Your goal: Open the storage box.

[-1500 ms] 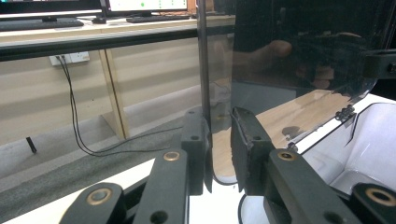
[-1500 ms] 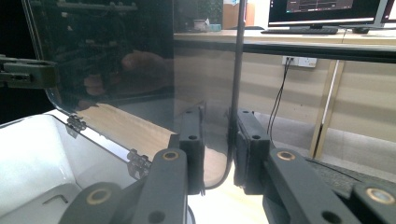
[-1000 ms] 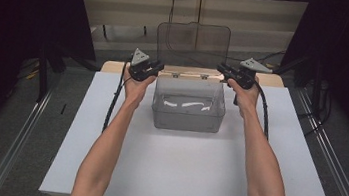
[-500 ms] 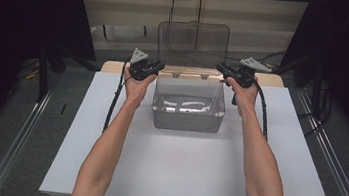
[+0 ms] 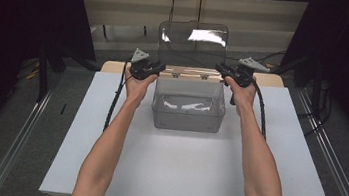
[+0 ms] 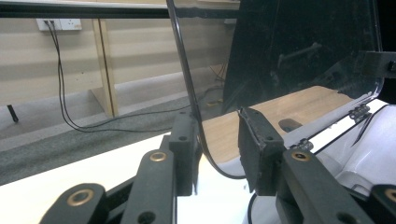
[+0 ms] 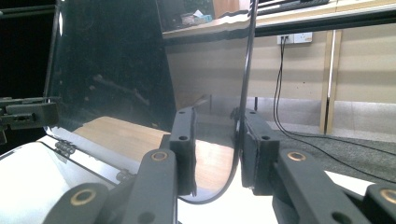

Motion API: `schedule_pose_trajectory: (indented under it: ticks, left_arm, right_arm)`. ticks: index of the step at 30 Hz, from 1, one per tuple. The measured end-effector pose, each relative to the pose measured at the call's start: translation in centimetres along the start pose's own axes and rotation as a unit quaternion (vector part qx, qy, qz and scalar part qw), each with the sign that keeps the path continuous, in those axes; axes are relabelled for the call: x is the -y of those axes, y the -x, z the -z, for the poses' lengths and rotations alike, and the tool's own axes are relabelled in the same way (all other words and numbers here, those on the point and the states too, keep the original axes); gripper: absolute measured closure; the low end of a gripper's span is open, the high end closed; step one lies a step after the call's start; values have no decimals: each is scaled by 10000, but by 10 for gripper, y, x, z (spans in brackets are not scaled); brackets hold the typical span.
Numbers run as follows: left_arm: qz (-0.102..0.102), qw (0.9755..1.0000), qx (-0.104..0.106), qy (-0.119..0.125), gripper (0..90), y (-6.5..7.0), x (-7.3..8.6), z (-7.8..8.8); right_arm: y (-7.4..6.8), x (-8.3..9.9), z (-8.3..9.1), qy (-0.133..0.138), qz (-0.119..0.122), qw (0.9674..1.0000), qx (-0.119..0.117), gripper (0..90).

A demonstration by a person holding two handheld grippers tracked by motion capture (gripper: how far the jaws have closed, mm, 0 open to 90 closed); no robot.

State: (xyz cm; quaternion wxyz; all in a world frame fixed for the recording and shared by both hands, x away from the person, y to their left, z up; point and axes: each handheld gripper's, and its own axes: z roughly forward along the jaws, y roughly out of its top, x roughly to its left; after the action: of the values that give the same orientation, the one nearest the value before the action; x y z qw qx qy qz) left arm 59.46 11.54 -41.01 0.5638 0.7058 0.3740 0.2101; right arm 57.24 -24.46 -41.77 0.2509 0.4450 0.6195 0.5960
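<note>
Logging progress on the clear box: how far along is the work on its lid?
Done: the clear lid stands upright, swung back on its hinges above the clear box. In hand: the left gripper and right gripper straddle the lid's lower corners; their jaws have just been opening, a gap showing beside the edge. Left: probably drawing both grippers clear.
</note>
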Motion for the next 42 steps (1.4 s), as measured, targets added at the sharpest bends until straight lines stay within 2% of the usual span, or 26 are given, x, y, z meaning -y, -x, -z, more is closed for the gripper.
schedule_pose_trajectory:
  ticks: [9, 17, 19, 23, 28, 36, 42]
  left_arm:
    - [63, 9999, 50, -114, 620, -1, 2, -3]
    - [109, 9998, 63, -180, 601, -1, 2, -3]
    - [79, 9998, 56, -197, 587, 0, 3, -4]
    - [109, 9997, 69, -223, 564, 0, 3, -4]
    - [146, 9995, 96, -248, 548, -1, 4, -5]
    - [241, 9992, 139, -276, 540, -2, 4, -5]
    - [423, 9986, 156, -292, 532, -3, 5, -6]
  right_arm:
    - [1, 3, -3, -7, -191, 9998, 3, 669]
    - [0, 4, -4, -58, -255, 9997, 38, 650]
    - [0, 4, -5, -63, -268, 9996, 17, 625]
    - [0, 6, -6, -73, -440, 9990, -13, 610]
    - [1, 6, -6, -124, -476, 9988, -36, 592]
    - [0, 6, -8, -220, -558, 9982, -35, 545]
    - [-1, 6, -10, -330, -651, 9973, -34, 502]
